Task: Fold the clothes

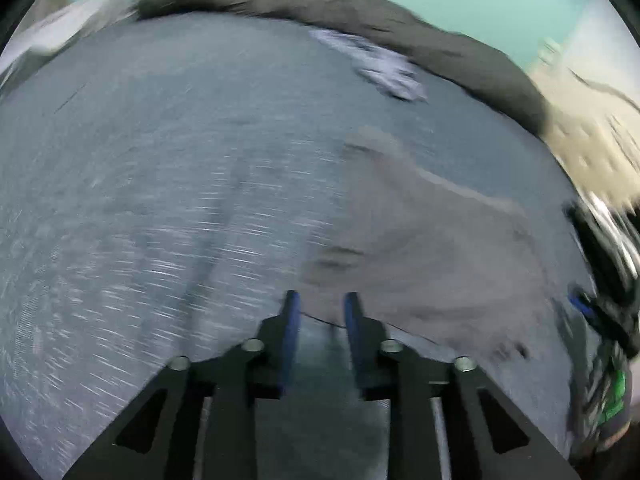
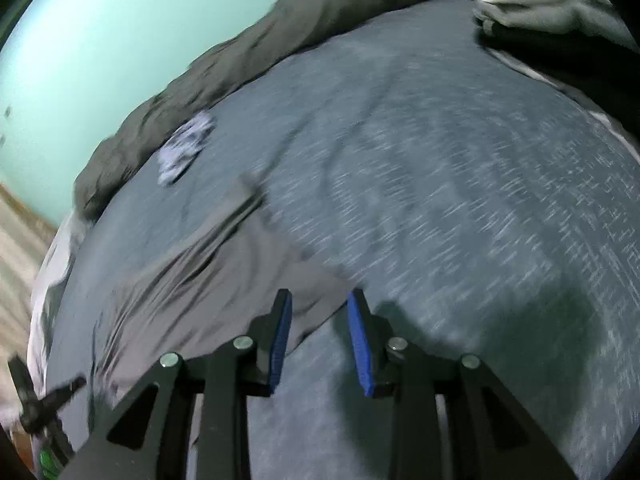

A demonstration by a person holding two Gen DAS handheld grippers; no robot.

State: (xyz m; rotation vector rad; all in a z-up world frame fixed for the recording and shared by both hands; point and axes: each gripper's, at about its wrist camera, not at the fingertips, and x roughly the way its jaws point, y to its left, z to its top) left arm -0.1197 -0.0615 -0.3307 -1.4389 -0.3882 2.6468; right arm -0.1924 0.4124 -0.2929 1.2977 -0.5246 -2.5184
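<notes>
Spread over a blue-grey bedsheet (image 2: 440, 160), a soft, limp grey garment (image 1: 432, 248) is seen just ahead of the left gripper (image 1: 319, 300) and right gripper (image 2: 320, 300), both held apart and empty, and is judged best pinched at its near hem.

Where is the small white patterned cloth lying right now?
The small white patterned cloth lies on the far part of the blue-grey bedspread, right against the dark rolled blanket: upper right in the left wrist view, upper left in the right wrist view.

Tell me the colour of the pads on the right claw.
Blue pads on black arms; clearest in the right wrist view.
</notes>
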